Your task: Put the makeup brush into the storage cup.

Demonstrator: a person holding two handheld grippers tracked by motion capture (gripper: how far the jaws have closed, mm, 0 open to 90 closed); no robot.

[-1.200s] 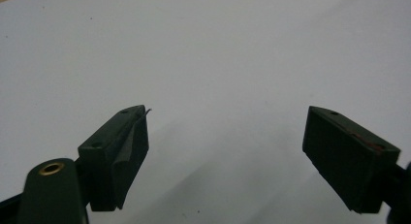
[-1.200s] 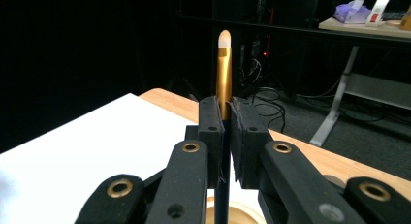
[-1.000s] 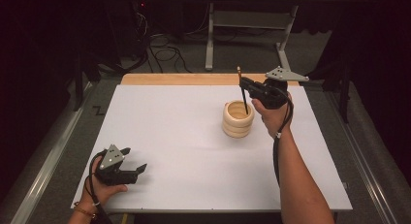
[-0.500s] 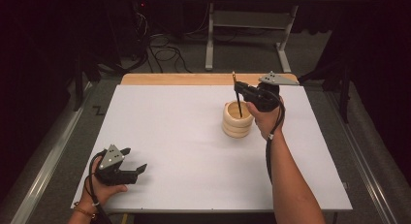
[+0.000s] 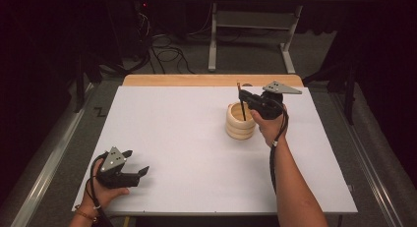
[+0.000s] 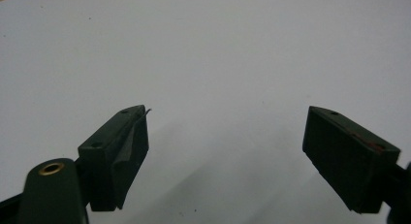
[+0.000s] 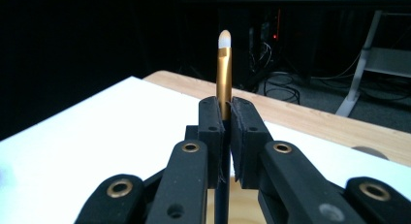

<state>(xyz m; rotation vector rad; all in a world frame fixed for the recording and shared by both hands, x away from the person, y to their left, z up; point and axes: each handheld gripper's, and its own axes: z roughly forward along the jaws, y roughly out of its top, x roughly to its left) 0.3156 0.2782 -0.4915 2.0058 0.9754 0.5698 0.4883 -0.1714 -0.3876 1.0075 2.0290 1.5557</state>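
**A:** The right gripper (image 5: 244, 95) is clenched on a slim brush (image 7: 224, 69), jaws pinching its shaft just under the gold band, pale tip standing straight up above them. The lower end drops from the gripper into the wooden holder (image 5: 240, 122) right below it. How would you finish this?

**B:** My guess is it's going into the holder. Keep the brush vertical and lower it straight down the centre so the end doesn't scrape the rim, and only let go once it's bottomed out or leaning on the wall, or it may tip.

**A:** And the left gripper (image 5: 136, 173)?

**B:** Released, jaws wide apart, hovering low over bare white tabletop (image 6: 232, 49), well away from the holder. Could steady the holder if it slides.

**A:** Would it slide?

**B:** Maybe. The tabletop looks smooth and matte. The holder is light wood, round, ridged like stacked rings. The brush has a dark thin handle, a shiny metal ferrule and a soft rounded tip.
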